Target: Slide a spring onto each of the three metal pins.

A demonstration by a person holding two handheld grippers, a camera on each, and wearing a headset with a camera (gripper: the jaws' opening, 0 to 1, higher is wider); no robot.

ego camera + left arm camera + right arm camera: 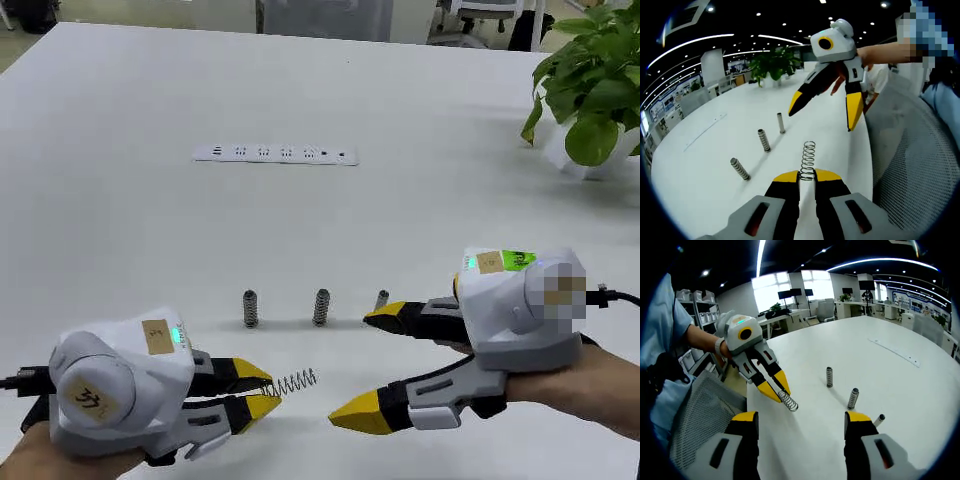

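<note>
Across the lower middle of the head view, on a broad white tabletop point(120, 200), three short upright metal pins in one row: at frame left a pin wearing a grey coil spring point(250, 308), in the middle a second spring-clad pin point(321, 306), at frame right a bare silver pin point(381, 299) with nothing round it. Springs in all: three, two seated on pins and one loose wire spring point(292, 382) at lower centre, sticking out roughly level toward frame right and pinched by one end. At lower left, the left gripper point(272, 390), white-bodied with black jaws and yellow tips, closed tight on that spring end; in the left gripper view, the same coil standing up from between the two nearly meeting yellow tips. At lower right, the right gripper point(352, 368) of the same make, jaws spread wide and holding nothing, upper tip just beside the bare pin, touching or not hard to tell. Grippers: two. Farther back, at upper centre, one flat white power strip point(275, 154); at the upper right corner, one leafy green potted plant point(590, 90).
</note>
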